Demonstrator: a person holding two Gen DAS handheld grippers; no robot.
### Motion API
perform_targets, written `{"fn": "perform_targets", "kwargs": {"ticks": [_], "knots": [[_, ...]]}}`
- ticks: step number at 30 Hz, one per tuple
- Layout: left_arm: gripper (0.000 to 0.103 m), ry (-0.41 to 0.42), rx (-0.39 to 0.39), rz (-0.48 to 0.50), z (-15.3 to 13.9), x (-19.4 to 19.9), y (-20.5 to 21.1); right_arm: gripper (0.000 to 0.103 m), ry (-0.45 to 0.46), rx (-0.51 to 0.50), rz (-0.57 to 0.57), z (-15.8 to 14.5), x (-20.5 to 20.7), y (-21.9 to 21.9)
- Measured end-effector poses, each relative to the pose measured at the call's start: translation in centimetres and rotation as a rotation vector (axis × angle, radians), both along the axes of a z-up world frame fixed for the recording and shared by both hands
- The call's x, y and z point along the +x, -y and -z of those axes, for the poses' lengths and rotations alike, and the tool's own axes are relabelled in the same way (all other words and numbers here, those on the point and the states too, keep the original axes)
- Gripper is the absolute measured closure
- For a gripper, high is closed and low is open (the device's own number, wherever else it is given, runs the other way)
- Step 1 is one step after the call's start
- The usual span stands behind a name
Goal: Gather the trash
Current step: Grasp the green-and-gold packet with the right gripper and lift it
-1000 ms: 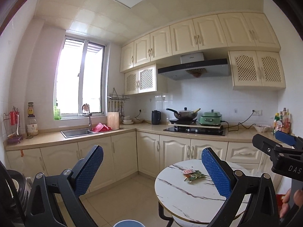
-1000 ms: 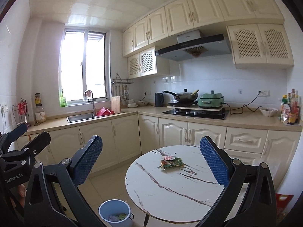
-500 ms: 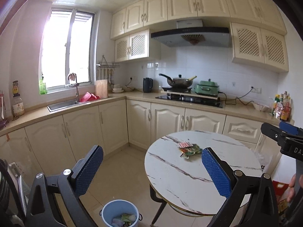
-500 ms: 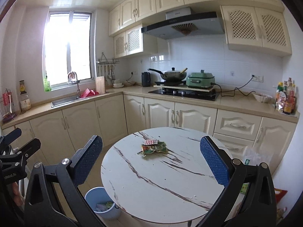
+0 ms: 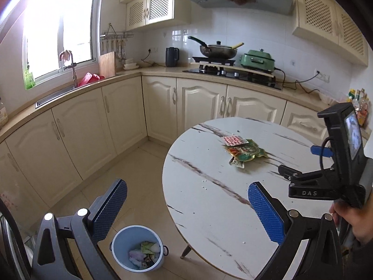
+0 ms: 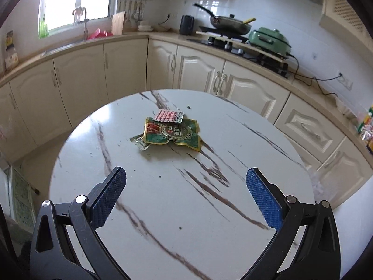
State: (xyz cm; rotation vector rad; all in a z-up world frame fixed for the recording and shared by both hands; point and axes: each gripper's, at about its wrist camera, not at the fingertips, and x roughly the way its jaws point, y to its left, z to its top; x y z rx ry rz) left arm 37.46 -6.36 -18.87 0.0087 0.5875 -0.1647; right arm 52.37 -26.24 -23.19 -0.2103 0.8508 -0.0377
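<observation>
A green and gold snack wrapper (image 6: pixel 173 133) lies near the middle of the round marble table (image 6: pixel 163 210). A red dotted packet (image 6: pixel 168 116) overlaps its far edge and a small crumpled wrapper (image 6: pixel 139 142) pokes out at its left. The left wrist view shows the same pile (image 5: pixel 244 150). My right gripper (image 6: pixel 186 186) hovers open over the table's near half, short of the wrappers. Open too, my left gripper (image 5: pixel 186 198) hangs above the table's left edge and the floor. A blue bin (image 5: pixel 137 248) holding some trash stands on the floor below it.
Cream cabinets (image 5: pixel 116 126) and a counter wrap the room behind the table, with a sink (image 5: pixel 58 93), a stove and wok (image 5: pixel 216 51) and a green cooker (image 5: pixel 257 59). A hand (image 5: pixel 354 219) holds the right gripper's body (image 5: pixel 338 163) at the right edge. Tiled floor (image 5: pixel 139 175) lies left of the table.
Both grippers have tilted downward and moved closer to the table. The wrappers now look larger, and the blue bin has come fully into the left wrist view. Both stay open.
</observation>
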Motion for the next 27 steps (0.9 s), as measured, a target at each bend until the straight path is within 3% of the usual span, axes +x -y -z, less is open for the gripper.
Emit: {"fn": "perform_targets", "kwargs": {"ticks": [8, 16, 18, 20, 27], "knots": [[0.001, -0.07, -0.014, 0.013, 1.6, 9.4, 0.4, 0.005, -0.105, -0.11, -0.071, 5.8, 7.7, 0.7], [0.001, -0.098, -0.016, 0.028, 3.1, 14.0, 1.4, 0.016, -0.1, -0.118, -0.127, 7.7, 10.6, 0.9], [0.001, -0.103, -0.014, 0.036, 3.6, 14.2, 1.7, 0.037, -0.097, -0.117, -0.134, 7.7, 10.9, 1.0], [0.001, -0.105, -0.012, 0.044, 4.3, 13.8, 1.9, 0.071, -0.105, -0.104, -0.143, 7.9, 11.3, 1.0], [0.001, -0.128, 0.004, 0.083, 5.5, 14.7, 3.2, 0.089, -0.094, -0.071, -0.185, 7.7, 11.2, 1.1]]}}
